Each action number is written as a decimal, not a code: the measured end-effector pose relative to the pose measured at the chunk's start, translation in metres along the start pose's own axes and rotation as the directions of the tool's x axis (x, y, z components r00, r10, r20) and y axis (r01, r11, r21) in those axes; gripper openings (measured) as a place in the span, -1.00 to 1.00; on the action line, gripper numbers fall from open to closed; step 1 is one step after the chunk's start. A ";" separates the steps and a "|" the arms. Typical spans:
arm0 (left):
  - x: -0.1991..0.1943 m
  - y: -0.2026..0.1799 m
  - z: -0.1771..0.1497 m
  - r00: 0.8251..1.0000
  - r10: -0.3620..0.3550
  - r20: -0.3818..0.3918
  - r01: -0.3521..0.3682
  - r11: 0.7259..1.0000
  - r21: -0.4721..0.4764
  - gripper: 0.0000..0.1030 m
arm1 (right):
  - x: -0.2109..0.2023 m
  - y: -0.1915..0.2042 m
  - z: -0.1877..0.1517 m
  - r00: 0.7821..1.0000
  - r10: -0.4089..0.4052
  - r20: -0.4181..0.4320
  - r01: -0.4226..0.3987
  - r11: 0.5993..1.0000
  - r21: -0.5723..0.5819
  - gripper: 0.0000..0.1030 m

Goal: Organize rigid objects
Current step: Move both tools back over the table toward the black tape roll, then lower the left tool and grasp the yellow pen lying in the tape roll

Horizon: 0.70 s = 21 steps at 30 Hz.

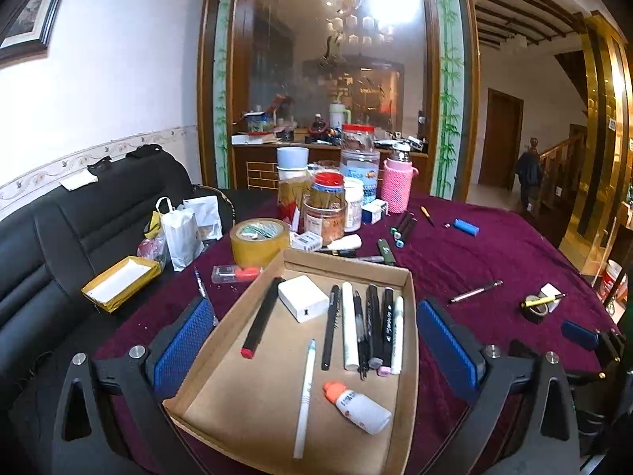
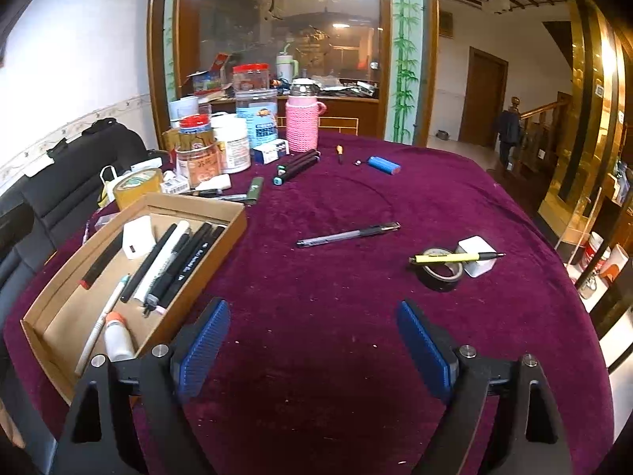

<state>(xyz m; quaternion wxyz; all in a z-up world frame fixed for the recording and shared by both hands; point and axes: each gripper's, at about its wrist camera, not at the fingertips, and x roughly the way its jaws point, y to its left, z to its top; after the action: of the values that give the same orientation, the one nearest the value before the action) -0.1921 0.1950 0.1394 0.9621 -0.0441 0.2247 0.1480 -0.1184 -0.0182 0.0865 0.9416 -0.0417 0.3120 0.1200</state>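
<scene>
Both grippers empty, jaws apart, above the table with the cardboard tray part-filled.

The left gripper [image 1: 312,340] hangs over the cardboard tray [image 1: 409,316], blue pads wide, clamping nothing. The tray holds a row of pens [image 1: 368,328], a white charger [image 1: 304,298] and a small white bottle [image 1: 358,407]. The right gripper [image 2: 314,346] stands spread over bare maroon cloth [image 2: 356,297]. A clear pen [image 2: 348,234] lies loose ahead; a yellow pen [image 2: 455,257] rests across a tape roll [image 2: 441,273].
</scene>
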 end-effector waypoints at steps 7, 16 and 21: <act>0.003 -0.012 -0.003 0.999 -0.025 -0.028 0.026 0.999 0.025 0.99 | 0.002 -0.006 -0.002 1.000 -0.001 -0.011 0.001 1.000 0.016 0.74; 0.012 -0.026 -0.008 0.993 -0.073 -0.091 0.077 0.996 0.047 0.99 | 0.006 -0.015 -0.003 1.000 -0.007 -0.022 0.007 0.999 0.036 0.74; 0.023 -0.039 -0.011 0.967 -0.174 -0.184 0.181 0.983 0.022 0.99 | 0.006 -0.034 0.002 1.000 -0.004 -0.025 0.006 0.998 0.066 0.74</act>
<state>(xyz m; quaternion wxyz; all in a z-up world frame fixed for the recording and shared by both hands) -0.1655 0.1627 0.1196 0.9477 -0.0588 0.3092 0.0522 -0.1044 -0.0499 0.0848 0.9388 -0.0129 0.3273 0.1068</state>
